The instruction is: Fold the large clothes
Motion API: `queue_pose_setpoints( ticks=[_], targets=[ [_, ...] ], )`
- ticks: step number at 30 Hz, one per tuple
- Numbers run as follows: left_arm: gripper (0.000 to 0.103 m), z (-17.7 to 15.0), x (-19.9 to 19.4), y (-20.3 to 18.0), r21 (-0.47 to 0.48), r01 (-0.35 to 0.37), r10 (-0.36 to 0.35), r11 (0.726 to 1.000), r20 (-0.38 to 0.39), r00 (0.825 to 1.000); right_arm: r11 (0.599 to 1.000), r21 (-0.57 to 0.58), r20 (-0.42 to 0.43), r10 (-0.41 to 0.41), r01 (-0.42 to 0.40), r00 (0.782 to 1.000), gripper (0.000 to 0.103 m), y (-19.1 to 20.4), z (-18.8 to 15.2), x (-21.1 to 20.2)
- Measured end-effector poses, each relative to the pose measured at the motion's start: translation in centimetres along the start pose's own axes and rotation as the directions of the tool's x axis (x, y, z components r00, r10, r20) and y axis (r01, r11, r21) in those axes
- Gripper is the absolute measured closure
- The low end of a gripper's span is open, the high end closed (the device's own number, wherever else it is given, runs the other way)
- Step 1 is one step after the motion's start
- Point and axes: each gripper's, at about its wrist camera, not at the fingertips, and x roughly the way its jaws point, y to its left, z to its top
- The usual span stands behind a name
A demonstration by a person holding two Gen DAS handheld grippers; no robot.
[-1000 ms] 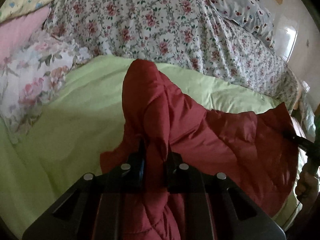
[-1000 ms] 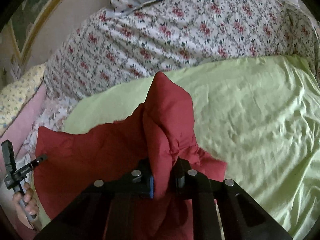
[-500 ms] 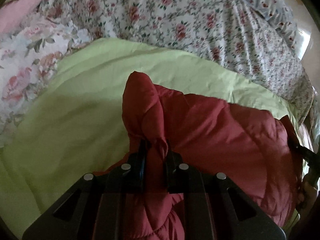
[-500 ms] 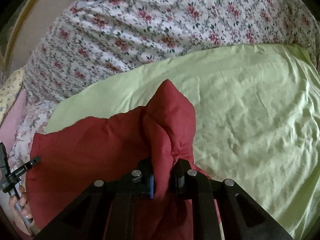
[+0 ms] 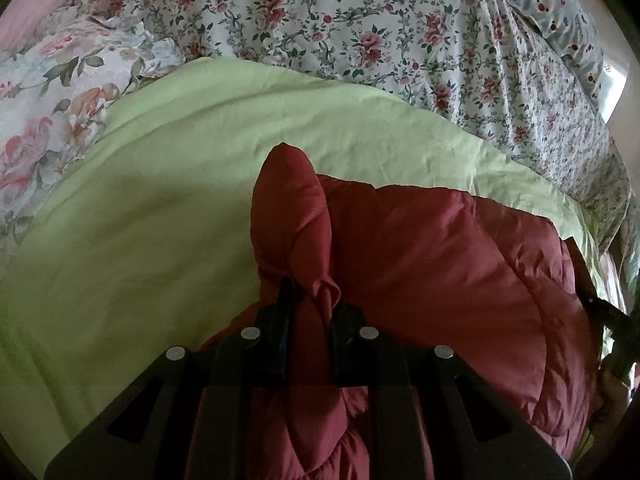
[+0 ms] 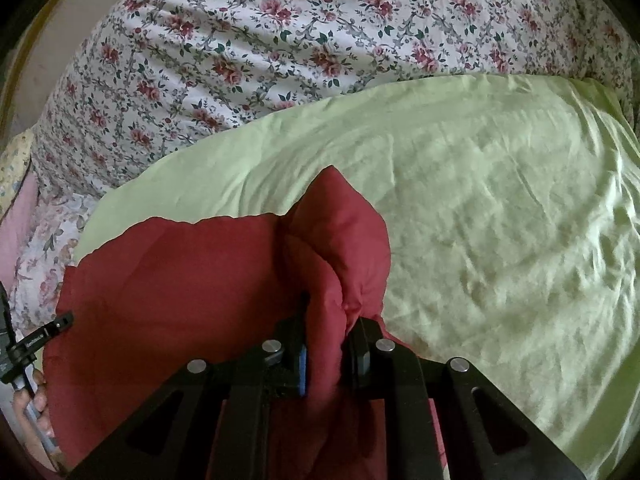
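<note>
We've got the red jacket (image 5: 440,264) laid on the green sheet (image 5: 140,208) of the bed, w/ a corner pinched in each hand-held gripper: left (image 5: 310,308) is easing open but fabric's between its jaws, right (image 6: 326,332) clamped. Fold approx. half done; releasing & smoothing left. Flowered quilt (image 6: 280,48) piled behind, not blocking.

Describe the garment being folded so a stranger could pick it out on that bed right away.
Start at the bed's pale green sheet, bordered at the back by a rose-print floral cover. Lying on the green is a puffy, quilted red jacket, bunched at each end in the jaws of the left gripper and right gripper. It is the only solid dark red thing there.
</note>
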Motion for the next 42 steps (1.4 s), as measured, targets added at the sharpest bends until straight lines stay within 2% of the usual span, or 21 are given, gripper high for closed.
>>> queue_pose_setpoints(
  ticks=[2, 6, 8, 15, 22, 27, 30, 34, 37, 42],
  targets=[
    [0.086, 0.0, -0.5, 0.2, -0.008, 0.004, -0.004, 1.000, 0.002, 1.000, 1.000, -0.002, 0.001, -0.004, 0.004, 1.000, 0.089, 0.0, 0.0, 0.0],
    [0.074, -0.2, -2.4, 0.7, -0.034, 0.011, -0.010, 0.999, 0.028, 1.000, 1.000, -0.008, 0.003, -0.013, 0.013, 1.000, 0.089, 0.1, 0.0, -0.1],
    [0.071, -0.6, -3.6, 0.8, -0.029, 0.001, 0.000, 1.000, 0.045, 0.999, 1.000, -0.013, 0.005, -0.021, 0.021, 1.000, 0.089, 0.1, 0.0, -0.1],
    [0.071, -3.2, -7.5, 0.3, 0.007, 0.014, -0.015, 1.000, 0.085, 0.996, 0.999, -0.020, 0.009, -0.039, 0.039, 0.999, 0.089, 0.2, -0.1, 0.1],
    [0.070, -4.9, -8.8, 0.1, 0.022, 0.012, -0.014, 1.000, 0.084, 0.996, 0.999, -0.016, 0.011, -0.043, 0.043, 0.999, 0.088, 0.1, -0.1, 0.1],
    [0.069, -5.3, -9.0, 0.7, 0.013, 0.001, -0.002, 1.000, 0.078, 0.997, 0.999, 0.035, 0.017, -0.031, 0.030, 0.999, 0.069, -0.8, -0.3, -1.0],
    [0.069, -6.0, -9.5, 1.0, 0.006, 0.002, -0.003, 1.000, 0.081, 0.997, 0.999, 0.024, 0.058, -0.031, 0.030, 0.998, 0.057, -0.9, -1.0, -3.5],
    [0.069, -7.2, -10.2, 1.2, 0.004, 0.000, -0.001, 1.000, 0.079, 0.997, 1.000, 0.022, 0.090, -0.012, 0.010, 0.996, 0.053, -0.9, -2.6, -6.4],
    [0.060, -8.3, -10.7, 1.1, 0.000, -0.005, 0.005, 1.000, 0.075, 0.997, 1.000, 0.019, 0.090, 0.008, -0.010, 0.996, 0.052, -0.9, -4.6, -8.2],
    [0.060, -10.1, -11.8, 0.7, 0.013, -0.016, 0.015, 1.000, 0.071, 0.997, 1.000, 0.001, 0.081, 0.014, -0.014, 0.997, 0.043, -0.9, -7.8, -10.3]
  ],
)
